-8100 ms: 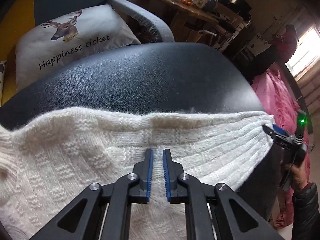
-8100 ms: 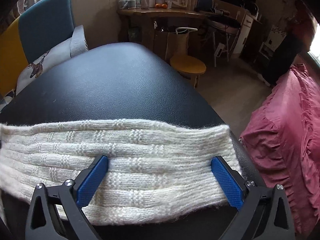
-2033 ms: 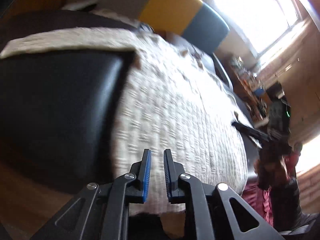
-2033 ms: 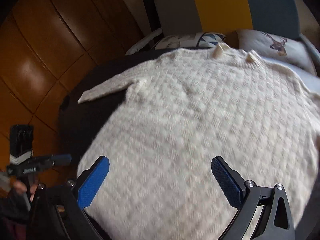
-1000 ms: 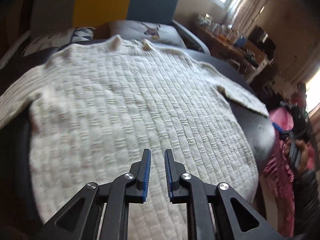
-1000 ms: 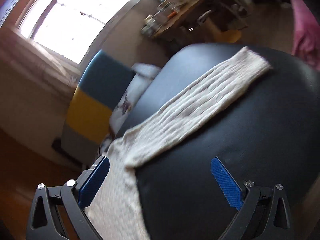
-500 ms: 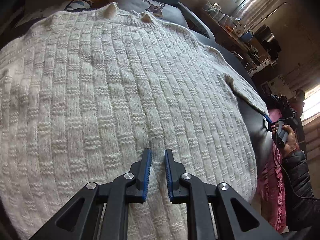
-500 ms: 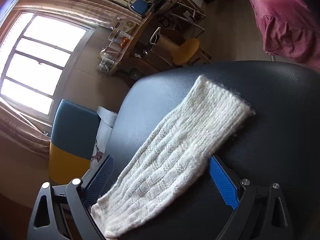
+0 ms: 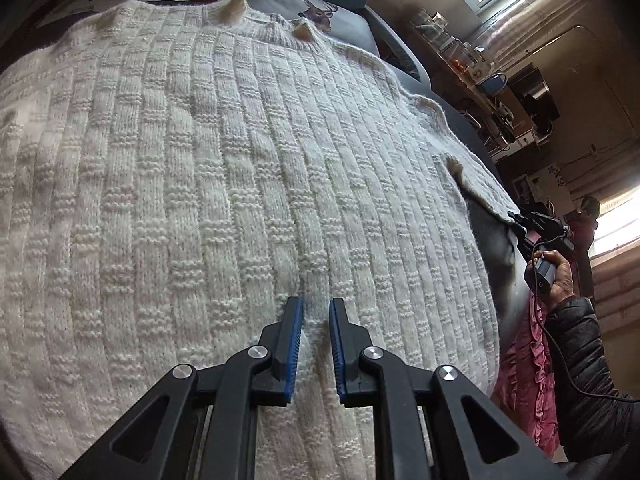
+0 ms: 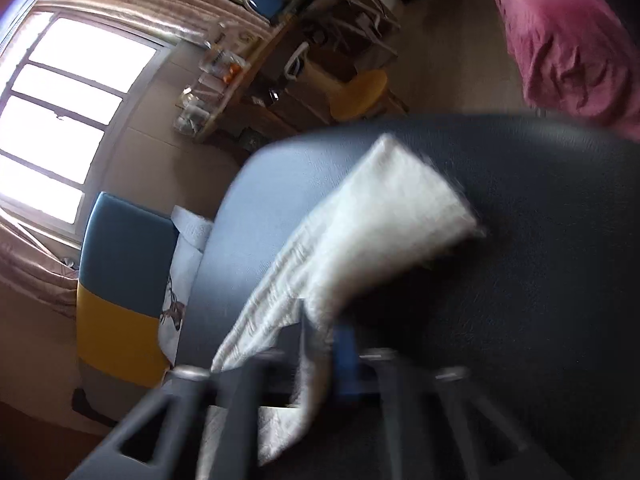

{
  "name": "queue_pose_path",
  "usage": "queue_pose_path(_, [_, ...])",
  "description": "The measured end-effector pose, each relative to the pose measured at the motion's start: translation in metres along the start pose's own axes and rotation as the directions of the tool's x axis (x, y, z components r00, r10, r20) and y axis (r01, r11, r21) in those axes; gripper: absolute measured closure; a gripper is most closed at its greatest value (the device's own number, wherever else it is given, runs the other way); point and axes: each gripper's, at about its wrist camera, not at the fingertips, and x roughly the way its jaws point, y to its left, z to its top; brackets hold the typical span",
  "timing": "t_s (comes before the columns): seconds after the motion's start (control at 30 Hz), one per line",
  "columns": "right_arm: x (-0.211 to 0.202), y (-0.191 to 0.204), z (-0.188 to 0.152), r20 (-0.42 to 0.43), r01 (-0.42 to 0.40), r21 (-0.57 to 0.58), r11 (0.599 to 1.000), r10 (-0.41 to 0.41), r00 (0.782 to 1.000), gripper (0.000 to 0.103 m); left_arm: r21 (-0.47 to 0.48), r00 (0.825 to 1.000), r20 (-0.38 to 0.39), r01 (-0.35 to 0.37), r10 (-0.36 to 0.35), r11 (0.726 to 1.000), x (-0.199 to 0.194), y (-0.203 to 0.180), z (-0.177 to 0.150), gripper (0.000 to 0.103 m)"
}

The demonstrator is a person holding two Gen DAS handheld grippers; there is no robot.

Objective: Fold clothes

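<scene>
Black desk (image 10: 560,240) is carrying sweater (image 9: 200,180), body lying flat, unfolded; right gripper (image 10: 320,344) is pinching sleeve (image 10: 380,216); left gripper (image 9: 316,344) is hovering nearly closed, empty.

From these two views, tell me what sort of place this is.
Probably a lived-in room at home: a blue and yellow armchair with a deer cushion, a cluttered wooden desk by the window, and a white sweater spread out.

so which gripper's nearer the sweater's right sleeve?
Right. The right gripper is shut on the sleeve; the left gripper sits over the sweater body near the hem.
</scene>
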Motion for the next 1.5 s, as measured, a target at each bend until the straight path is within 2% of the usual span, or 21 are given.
queue_pose_path(0.13, [0.000,-0.006,-0.002,0.031,-0.039,-0.015,0.999,0.039,0.999,0.096,-0.005,1.000,-0.008,-0.003,0.003,1.000,-0.001,0.000,-0.001,0.090])
queue_pose_path(0.23, [-0.003,0.013,-0.003,0.020,-0.032,-0.129,0.991,0.035,0.999,0.096,0.005,1.000,-0.022,-0.018,0.018,1.000,-0.003,-0.004,0.005,0.090])
queue_pose_path(0.27, [-0.005,0.028,-0.006,0.020,-0.029,-0.207,0.978,0.034,0.999,0.096,0.029,0.999,-0.020,-0.029,0.030,0.999,-0.004,-0.009,0.009,0.090])
queue_pose_path(0.3, [-0.007,0.043,-0.011,0.018,-0.025,-0.291,0.956,0.031,0.999,0.096,0.035,1.000,-0.030,-0.003,0.004,0.999,-0.003,-0.015,0.017,0.090])
queue_pose_path(0.37, [-0.007,0.081,-0.030,0.001,-0.016,-0.491,0.871,0.019,1.000,0.096,0.046,0.998,-0.051,0.048,-0.046,0.998,-0.003,-0.028,0.031,0.090])
queue_pose_path(0.43, [-0.004,0.117,-0.061,-0.039,-0.035,-0.674,0.738,0.011,0.999,0.096,0.058,0.993,-0.066,0.104,-0.100,0.993,-0.002,-0.046,0.050,0.089])
queue_pose_path(0.47, [0.000,0.128,-0.078,-0.068,-0.051,-0.737,0.674,0.001,0.998,0.096,0.067,0.990,-0.070,0.130,-0.125,0.989,0.000,-0.059,0.061,0.088])
queue_pose_path(0.57, [0.018,0.147,-0.123,-0.143,-0.089,-0.844,0.529,-0.062,0.988,0.095,0.095,0.972,-0.088,0.227,-0.219,0.969,0.011,-0.103,0.095,0.085])
queue_pose_path(0.6, [0.023,0.148,-0.133,-0.166,-0.106,-0.857,0.504,-0.076,0.983,0.096,0.092,0.965,-0.092,0.255,-0.247,0.962,0.016,-0.116,0.104,0.083])
queue_pose_path(0.63, [0.027,0.148,-0.144,-0.171,-0.107,-0.874,0.473,-0.094,0.981,0.096,0.074,0.949,-0.114,0.303,-0.294,0.950,0.026,-0.128,0.114,0.079])
queue_pose_path(0.73, [0.034,0.145,-0.165,-0.187,-0.121,-0.904,0.411,-0.123,0.975,0.096,-0.025,0.892,-0.182,0.417,-0.414,0.909,0.061,-0.154,0.143,0.071])
queue_pose_path(0.9, [0.028,0.144,-0.177,-0.144,-0.093,-0.939,0.330,-0.133,0.981,0.096,-0.242,0.816,-0.209,0.491,-0.539,0.837,0.113,-0.163,0.172,0.064])
queue_pose_path(1.0, [0.022,0.146,-0.183,-0.113,-0.073,-0.958,0.278,-0.129,0.985,0.095,-0.319,0.802,-0.189,0.495,-0.566,0.808,0.128,-0.158,0.189,0.059])
queue_pose_path(1.1, [0.018,0.151,-0.195,-0.085,-0.058,-0.980,0.192,-0.134,0.987,0.095,-0.379,0.797,-0.181,0.485,-0.576,0.788,0.142,-0.150,0.204,0.058])
queue_pose_path(1.2, [0.016,0.150,-0.209,-0.053,-0.039,-0.994,0.101,-0.141,0.989,0.096,-0.383,0.796,-0.245,0.445,-0.554,0.810,0.162,-0.155,0.211,0.056])
queue_pose_path(1.27, [0.016,0.149,-0.217,-0.039,-0.032,-0.998,0.049,-0.143,0.989,0.095,-0.390,0.781,-0.295,0.426,-0.550,0.816,0.178,-0.158,0.212,0.056])
queue_pose_path(1.33, [0.016,0.146,-0.224,-0.022,-0.021,-1.000,0.006,-0.148,0.989,0.095,-0.394,0.776,-0.331,0.405,-0.538,0.825,0.191,-0.160,0.212,0.056])
queue_pose_path(1.37, [0.017,0.145,-0.226,-0.015,-0.017,-1.000,-0.009,-0.149,0.989,0.095,-0.393,0.775,-0.346,0.392,-0.529,0.832,0.196,-0.161,0.210,0.056])
queue_pose_path(1.43, [0.016,0.141,-0.227,-0.012,-0.014,-1.000,-0.016,-0.153,0.988,0.095,-0.394,0.761,-0.377,0.384,-0.528,0.835,0.206,-0.165,0.204,0.056])
queue_pose_path(1.47, [0.016,0.140,-0.226,-0.011,-0.012,-1.000,-0.009,-0.152,0.988,0.095,-0.394,0.754,-0.390,0.381,-0.528,0.836,0.210,-0.168,0.201,0.056])
queue_pose_path(1.5, [0.013,0.141,-0.222,-0.012,-0.009,-1.000,0.021,-0.143,0.990,0.095,-0.390,0.751,-0.400,0.379,-0.525,0.839,0.213,-0.171,0.198,0.059])
